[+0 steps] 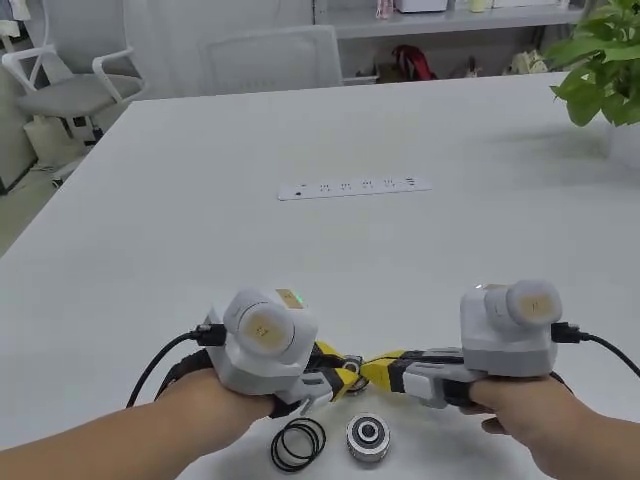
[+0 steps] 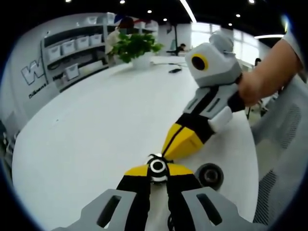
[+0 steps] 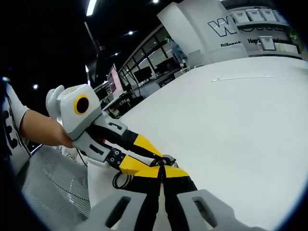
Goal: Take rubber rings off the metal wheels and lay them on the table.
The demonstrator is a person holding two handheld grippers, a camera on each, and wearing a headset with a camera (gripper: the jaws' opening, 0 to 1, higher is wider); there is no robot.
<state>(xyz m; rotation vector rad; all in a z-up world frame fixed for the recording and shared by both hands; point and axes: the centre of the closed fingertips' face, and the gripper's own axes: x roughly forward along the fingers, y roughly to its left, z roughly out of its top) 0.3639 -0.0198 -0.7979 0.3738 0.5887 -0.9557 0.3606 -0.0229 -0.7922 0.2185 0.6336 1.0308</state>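
Smooth matte white table [image 1: 200, 200] in an office with a mesh chair [image 1: 60, 85] and a leafy plant [image 1: 600, 60]; a flat white power strip [image 1: 354, 187] lies at mid-table. Left gripper [image 2: 157, 172], yellow-tipped, clamps a small round metal wheel [image 2: 157, 165]. Right gripper [image 3: 163, 169], jaws closed together, touches that wheel's rim. A second wheel [image 1: 368, 438] stands on the near edge, beside thin black rubber rings [image 1: 298, 443] lying flat.

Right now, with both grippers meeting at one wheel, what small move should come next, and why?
Probably draw the right gripper away from the left gripper, which is shut on a small wheel, to peel a ring off. Its closed tips meet that wheel; whether they pinch rubber is unclear. Loose rubber rings and a second wheel already lie on the table.
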